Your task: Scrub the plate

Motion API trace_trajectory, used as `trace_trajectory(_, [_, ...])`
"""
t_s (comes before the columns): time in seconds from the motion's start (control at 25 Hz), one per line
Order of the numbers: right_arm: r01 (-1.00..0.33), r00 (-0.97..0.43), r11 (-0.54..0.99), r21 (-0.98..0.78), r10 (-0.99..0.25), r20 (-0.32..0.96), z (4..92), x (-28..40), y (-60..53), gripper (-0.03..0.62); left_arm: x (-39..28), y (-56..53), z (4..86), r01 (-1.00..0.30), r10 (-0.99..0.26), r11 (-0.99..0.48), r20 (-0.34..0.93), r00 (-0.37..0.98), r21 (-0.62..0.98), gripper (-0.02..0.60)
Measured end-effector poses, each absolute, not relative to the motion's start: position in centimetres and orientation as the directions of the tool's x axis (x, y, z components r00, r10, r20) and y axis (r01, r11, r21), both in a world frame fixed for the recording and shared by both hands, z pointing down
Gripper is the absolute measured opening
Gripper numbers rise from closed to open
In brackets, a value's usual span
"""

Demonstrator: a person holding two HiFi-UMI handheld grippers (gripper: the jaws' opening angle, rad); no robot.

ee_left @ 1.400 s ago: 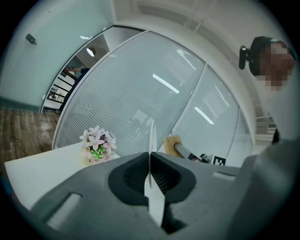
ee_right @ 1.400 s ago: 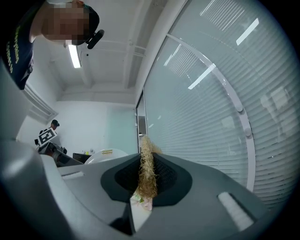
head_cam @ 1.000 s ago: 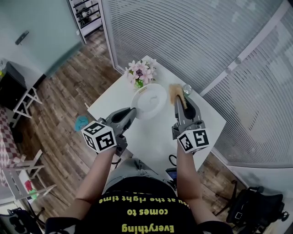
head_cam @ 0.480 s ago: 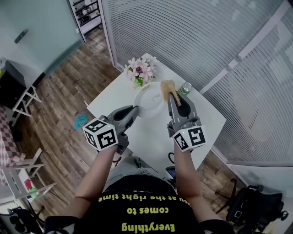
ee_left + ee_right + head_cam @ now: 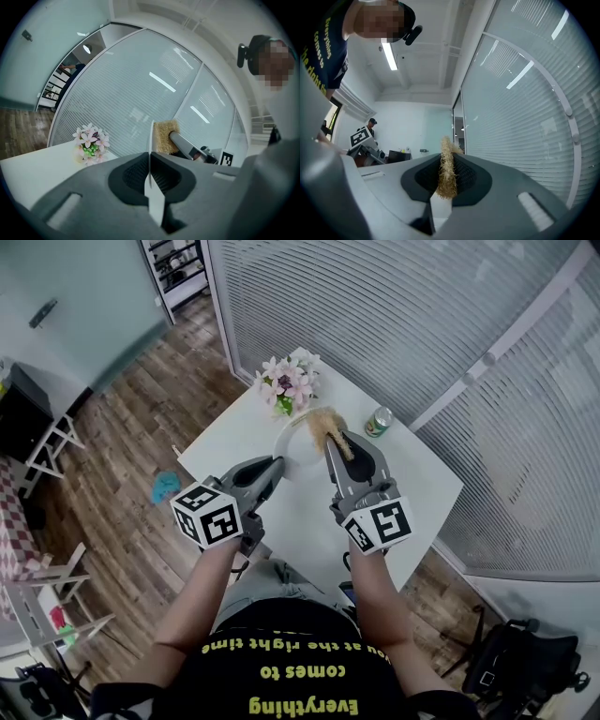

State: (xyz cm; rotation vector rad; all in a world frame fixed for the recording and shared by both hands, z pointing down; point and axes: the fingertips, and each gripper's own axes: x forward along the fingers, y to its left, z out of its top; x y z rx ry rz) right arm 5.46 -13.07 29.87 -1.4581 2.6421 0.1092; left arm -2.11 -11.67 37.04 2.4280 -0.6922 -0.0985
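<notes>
A white plate (image 5: 295,454) is held above the table by its near rim, with my left gripper (image 5: 273,466) shut on it. In the left gripper view the plate (image 5: 151,140) shows edge-on as a thin white line between the jaws. My right gripper (image 5: 335,442) is shut on a tan loofah scrub pad (image 5: 323,422), which lies against the plate's upper right part. The pad (image 5: 446,171) stands pinched between the jaws in the right gripper view. From the left gripper view the pad (image 5: 165,136) sits just right of the plate's edge.
A small white table (image 5: 412,479) stands under both grippers. It carries a pot of pink flowers (image 5: 289,383) at the far corner and a green can (image 5: 379,422) at the right. Slatted glass walls run close behind it; wood floor lies to the left.
My right gripper has carried the scrub pad leftward, from beside the plate's right rim onto the plate. The left gripper and the plate have stayed put.
</notes>
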Motion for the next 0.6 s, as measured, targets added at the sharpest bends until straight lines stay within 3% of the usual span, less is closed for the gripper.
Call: trace_trajectory(0.6, [-0.771, -0.636, 0.63, 0.094, -0.768, -0.075, 30.6, 1.5, -12.0, 0.043, -2.4, -12.2, 37.5, -0.476, -0.513, -0.678, 0.104, 0.852, 0.56, 0.009])
